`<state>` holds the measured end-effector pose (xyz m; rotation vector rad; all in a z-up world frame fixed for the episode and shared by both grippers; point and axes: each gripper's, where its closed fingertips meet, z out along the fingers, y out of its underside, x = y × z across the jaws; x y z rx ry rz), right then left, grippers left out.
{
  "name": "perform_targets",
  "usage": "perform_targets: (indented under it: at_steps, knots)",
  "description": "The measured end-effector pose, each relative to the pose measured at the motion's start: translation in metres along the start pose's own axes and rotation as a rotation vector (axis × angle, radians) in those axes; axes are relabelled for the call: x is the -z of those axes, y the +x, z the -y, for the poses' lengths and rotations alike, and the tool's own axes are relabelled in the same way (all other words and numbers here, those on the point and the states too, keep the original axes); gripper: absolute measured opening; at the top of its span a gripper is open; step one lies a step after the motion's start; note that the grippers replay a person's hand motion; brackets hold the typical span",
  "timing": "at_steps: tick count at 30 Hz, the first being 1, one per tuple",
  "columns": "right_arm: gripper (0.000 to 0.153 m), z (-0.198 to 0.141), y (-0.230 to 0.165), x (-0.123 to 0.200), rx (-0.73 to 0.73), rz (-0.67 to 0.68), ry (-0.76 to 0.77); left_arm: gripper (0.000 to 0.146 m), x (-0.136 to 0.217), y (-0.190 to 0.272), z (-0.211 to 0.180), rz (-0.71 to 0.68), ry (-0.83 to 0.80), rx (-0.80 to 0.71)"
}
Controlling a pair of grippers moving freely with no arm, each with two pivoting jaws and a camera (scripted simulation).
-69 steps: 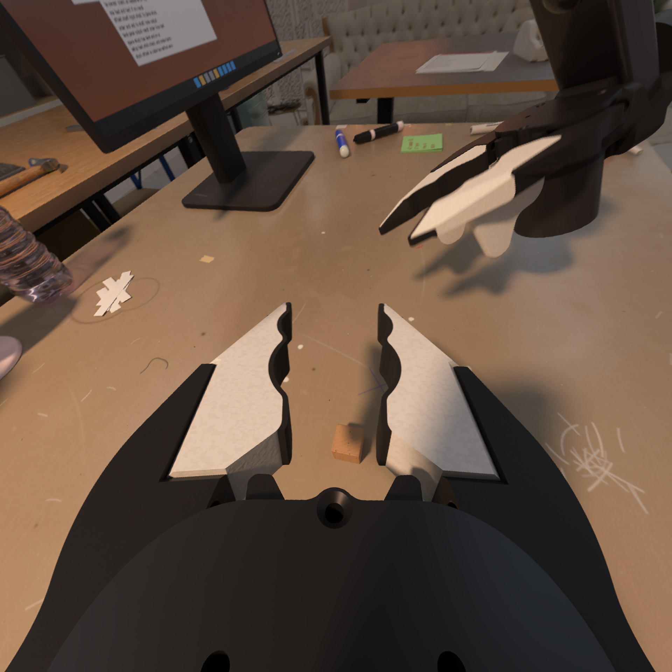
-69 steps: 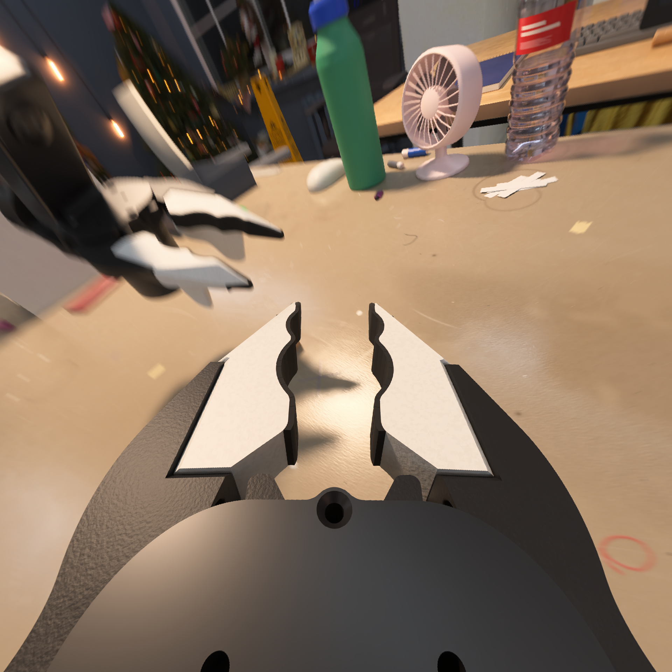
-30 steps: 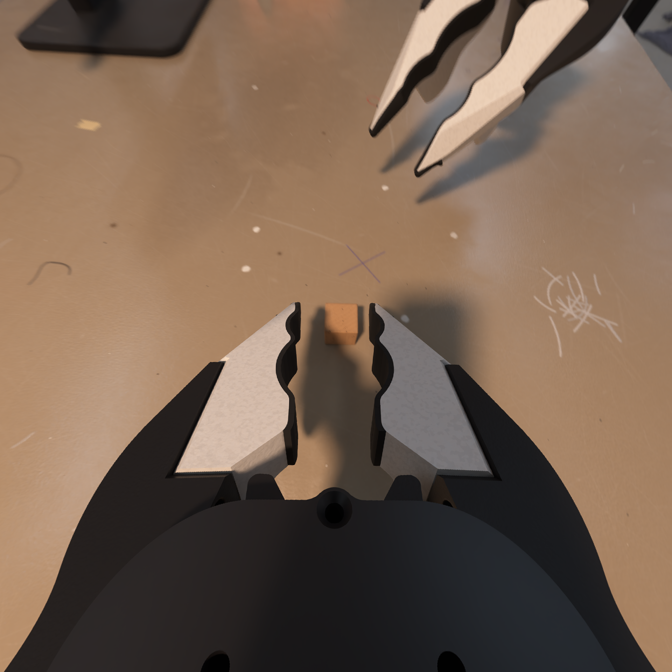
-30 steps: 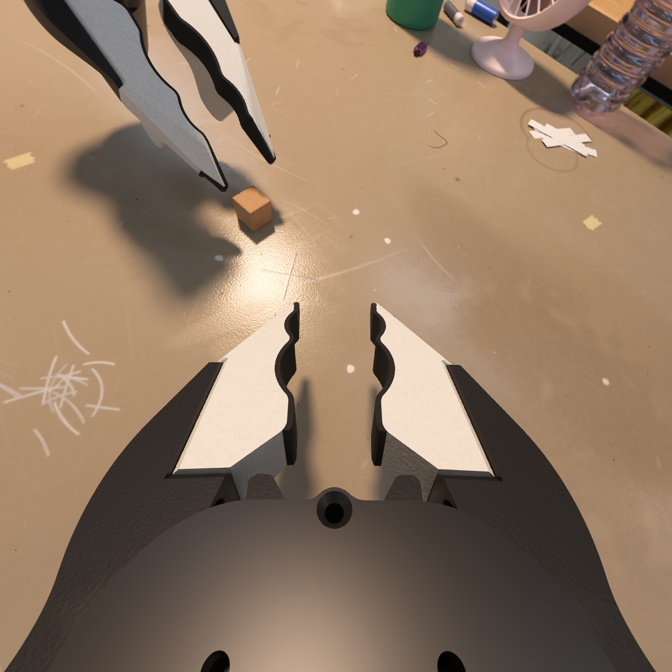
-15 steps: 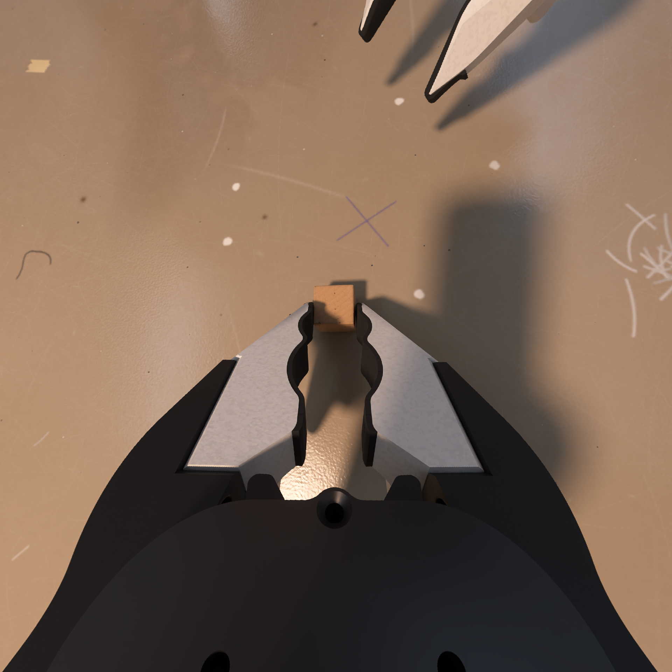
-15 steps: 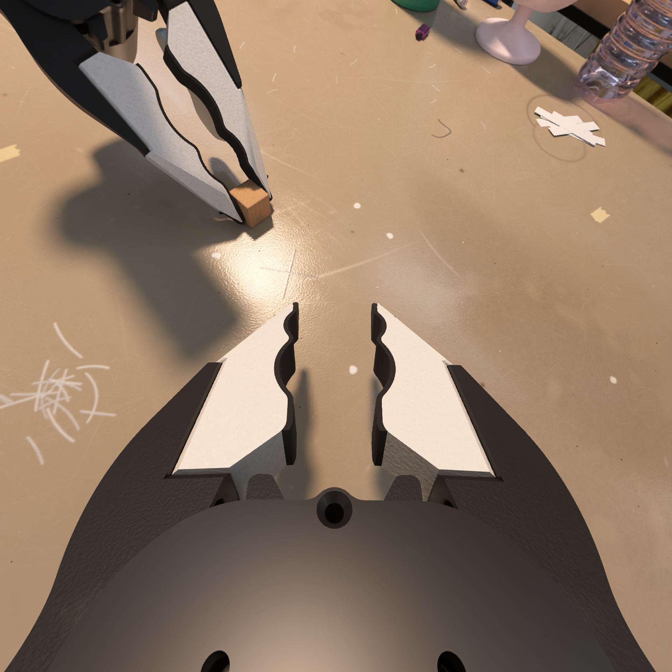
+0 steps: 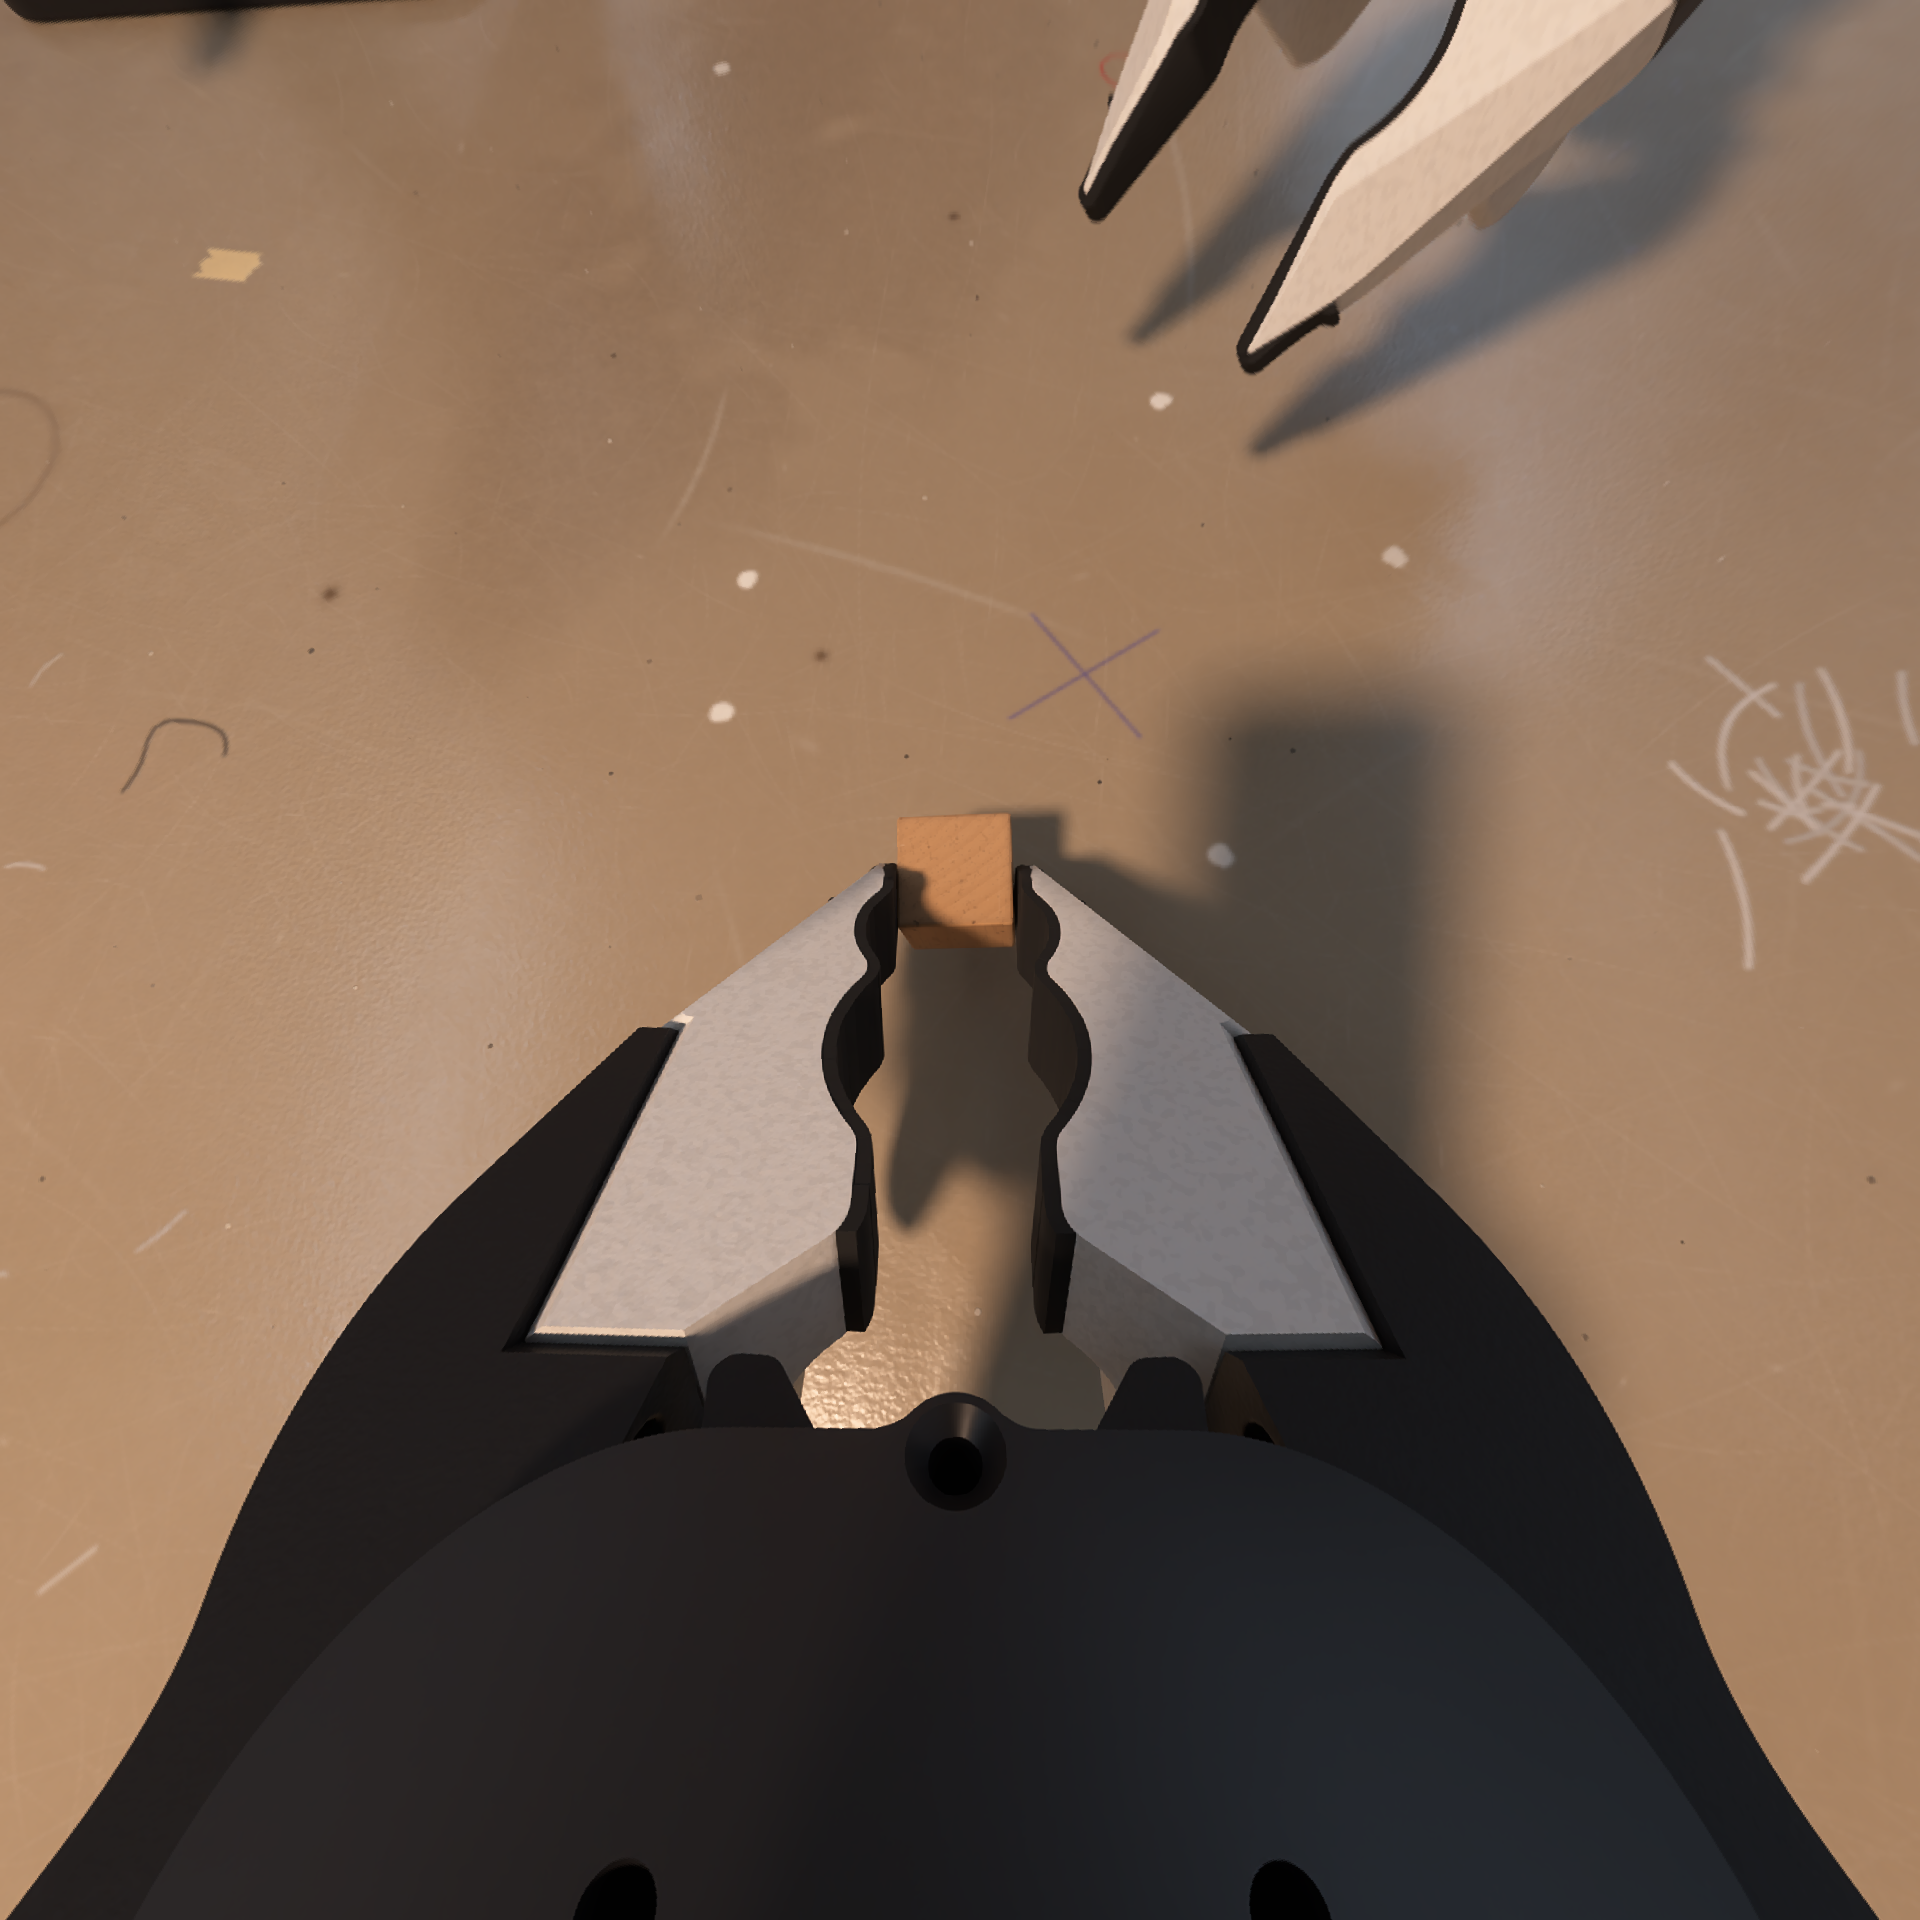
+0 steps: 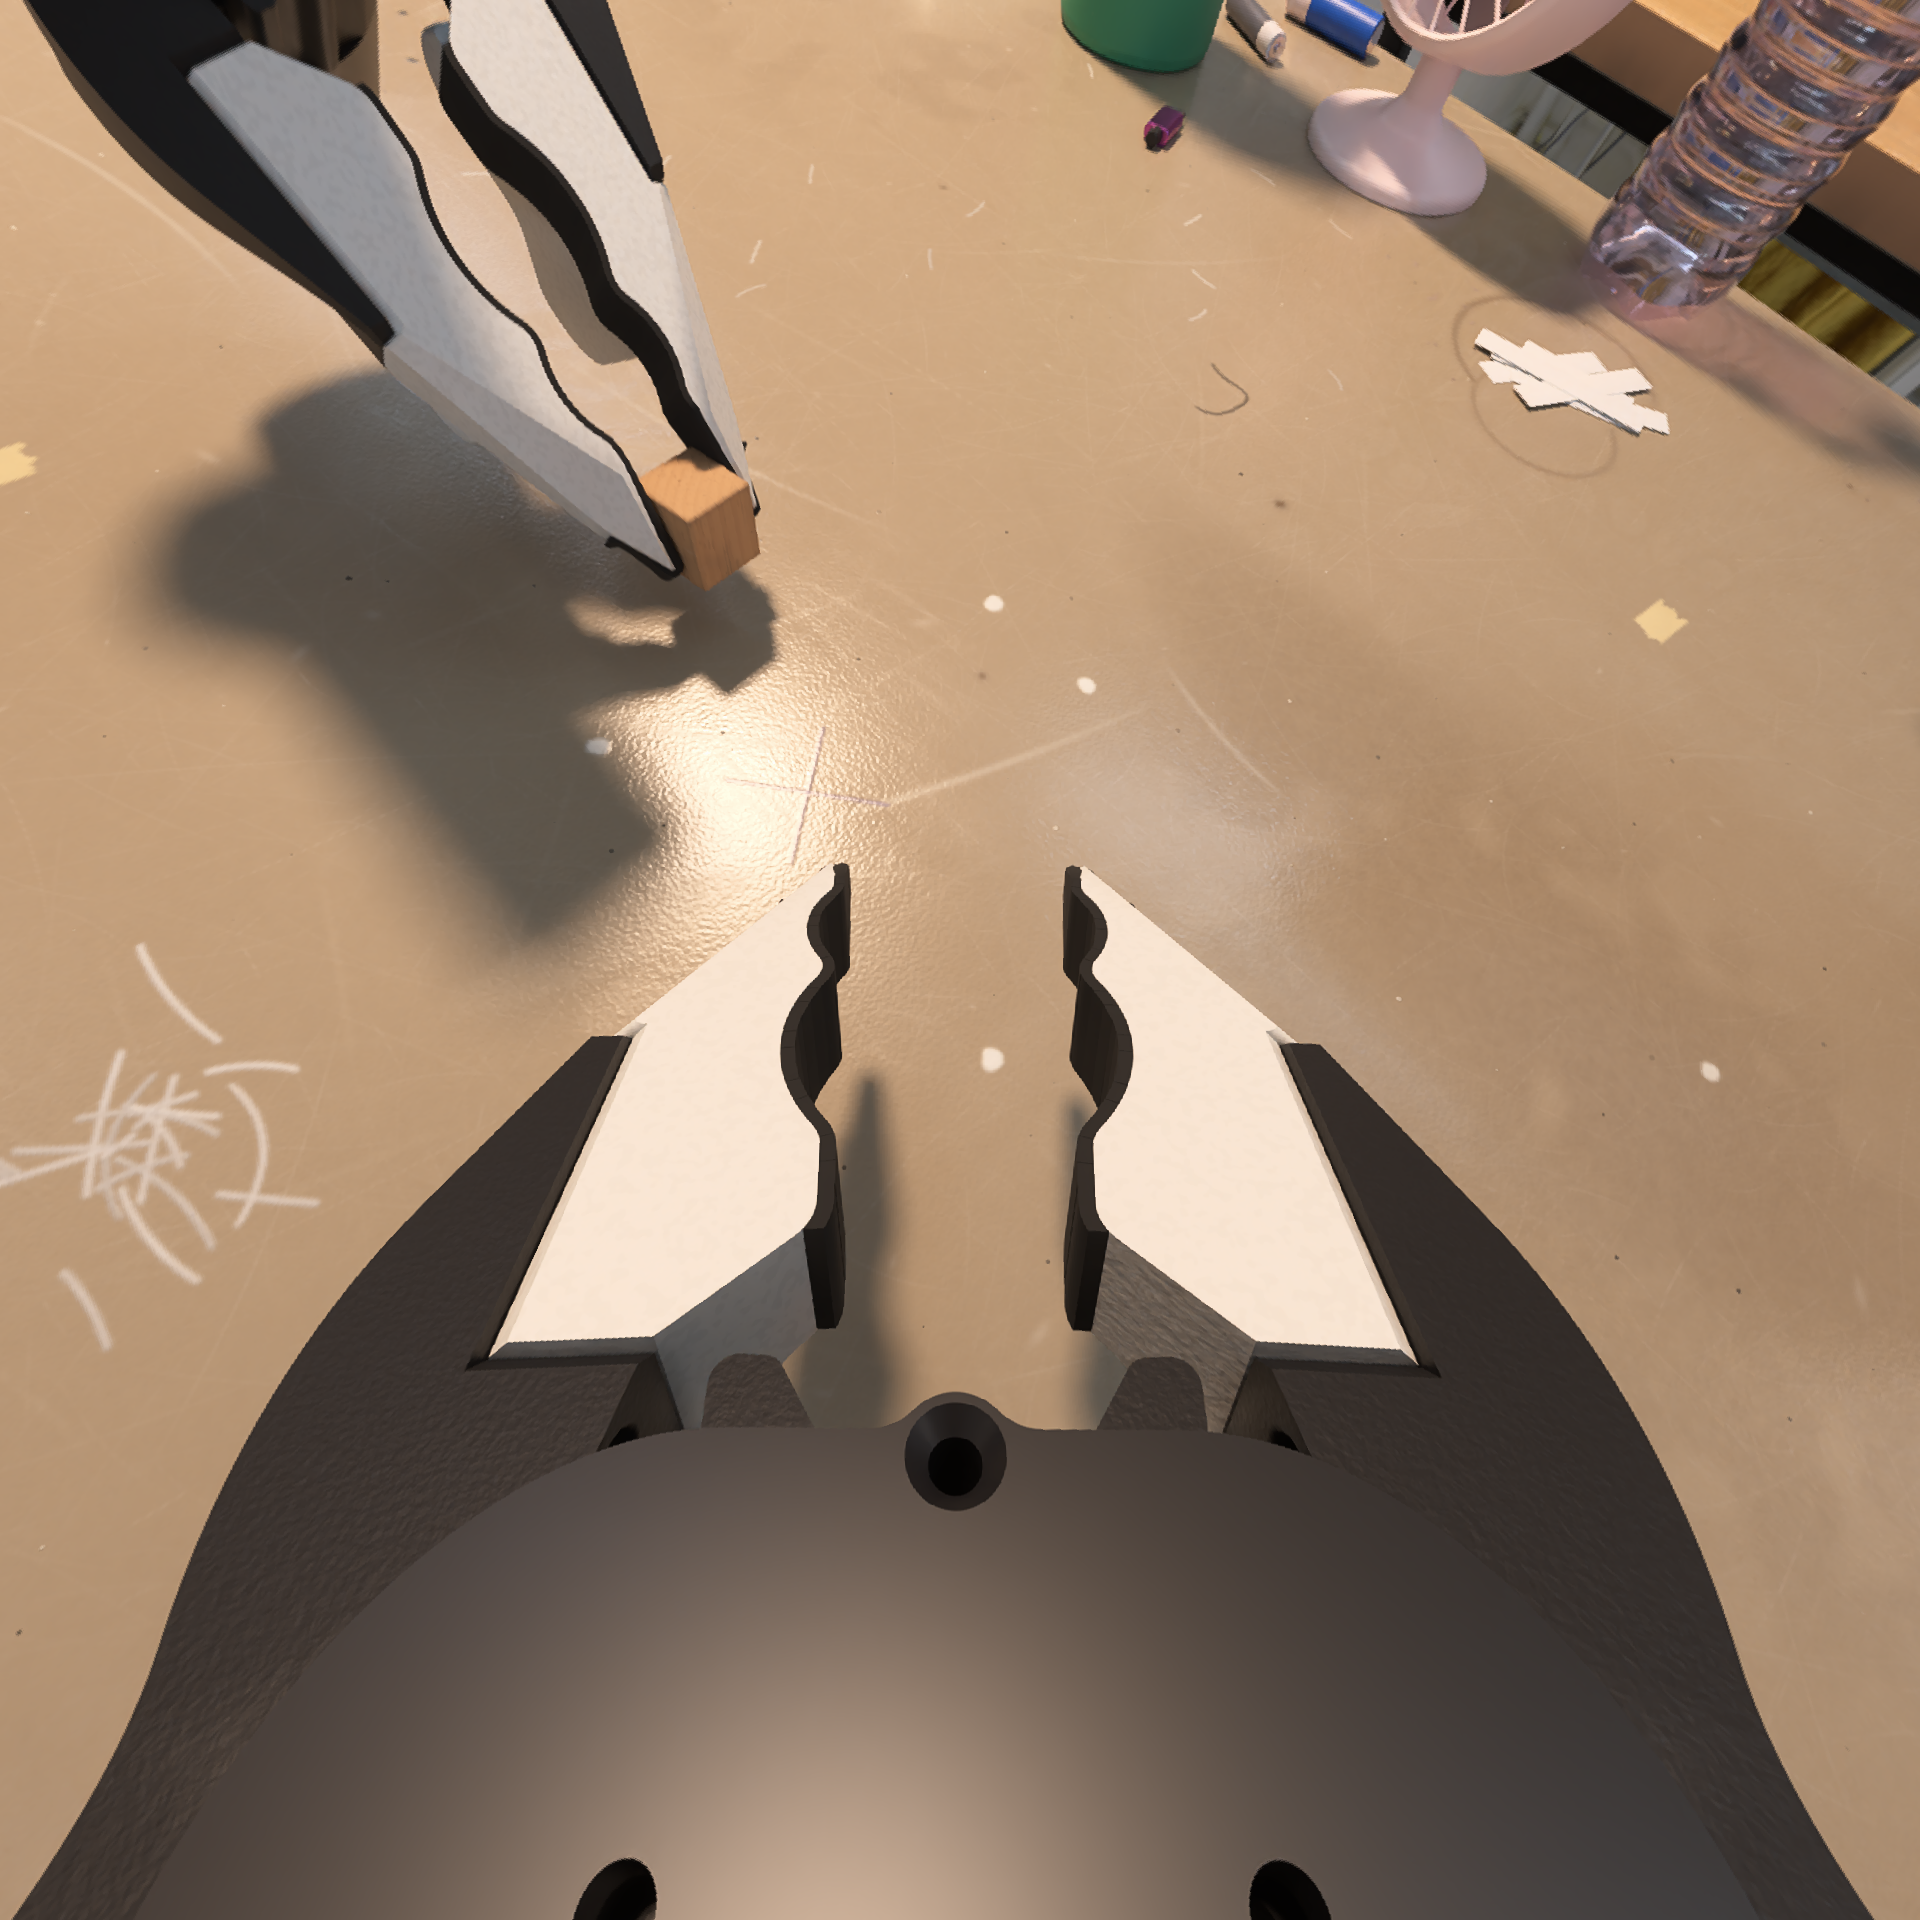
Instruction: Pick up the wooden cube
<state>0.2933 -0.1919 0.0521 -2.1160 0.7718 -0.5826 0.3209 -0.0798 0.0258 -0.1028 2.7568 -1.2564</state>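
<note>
The small wooden cube (image 7: 954, 881) is pinched between the tips of my left gripper (image 7: 956, 896), which is shut on it. In the right wrist view the cube (image 8: 704, 522) hangs a little above the tan table, with its shadow below it, held by the left gripper (image 8: 698, 514) at the upper left. My right gripper (image 8: 954, 883) is open and empty above the table, apart from the cube. It also shows in the left wrist view (image 7: 1174, 281) at the upper right, jaws apart.
A green bottle base (image 8: 1141, 31), markers, a pink fan base (image 8: 1397, 156) and a clear plastic bottle (image 8: 1745, 156) stand at the far right. White paper scraps (image 8: 1569, 379) lie near them. A dark monitor base (image 7: 156, 8) is at the far left.
My left gripper closed on the cube and has lifted it slightly off the table. The right gripper has stayed open and nearly still.
</note>
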Motion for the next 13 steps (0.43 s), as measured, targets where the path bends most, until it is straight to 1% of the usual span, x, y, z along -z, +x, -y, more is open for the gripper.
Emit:
perform_targets:
  at_steps: [5, 9, 13]
  knots:
    - [0.041, 0.001, 0.001, 0.0, 0.004, -0.008, 0.001, 0.022, 0.006, -0.001, 0.006, -0.03, 0.051, 0.017]
    - [0.041, 0.001, 0.001, 0.0, 0.004, -0.011, 0.004, 0.022, 0.013, 0.003, 0.014, -0.083, 0.099, 0.036]
    - [0.041, 0.004, -0.001, 0.0, 0.013, -0.004, 0.02, 0.022, 0.018, 0.007, 0.021, -0.101, 0.145, 0.014]
